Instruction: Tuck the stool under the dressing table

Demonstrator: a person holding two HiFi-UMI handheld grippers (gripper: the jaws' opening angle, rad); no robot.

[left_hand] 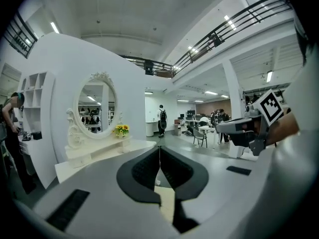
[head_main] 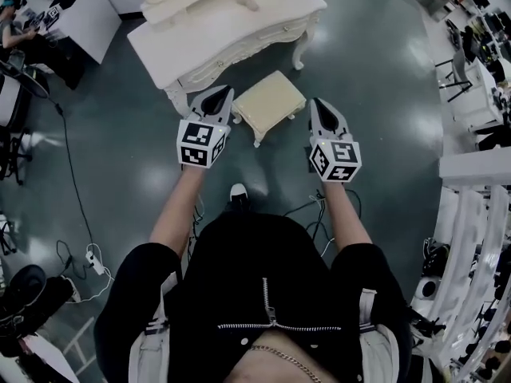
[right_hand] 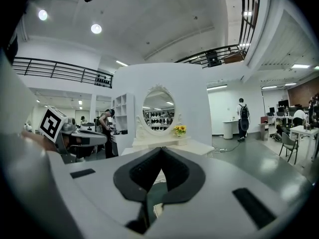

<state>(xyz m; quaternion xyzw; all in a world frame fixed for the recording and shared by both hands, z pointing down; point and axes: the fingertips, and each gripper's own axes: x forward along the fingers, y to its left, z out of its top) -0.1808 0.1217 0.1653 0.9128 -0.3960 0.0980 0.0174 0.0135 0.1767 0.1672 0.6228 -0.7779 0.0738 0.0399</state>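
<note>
Presently the cream stool (head_main: 269, 102) stands on the grey floor (head_main: 375, 78) just in front of the white dressing table (head_main: 223, 22), near its right-hand front leg and not yet under it. In the head view it lies between the two grippers. The left gripper (head_main: 223, 94) is close by the stool's left edge and the right gripper (head_main: 319, 104) is off its right side. Whether either touches it cannot be told. Both pairs of fingers are pressed together, with nothing held between them. On the tabletop stand an oval mirror (left_hand: 97, 108) and a small bunch of yellow flowers (left_hand: 121, 129). Cables (head_main: 72, 182) trail over the floor at the left.
</note>
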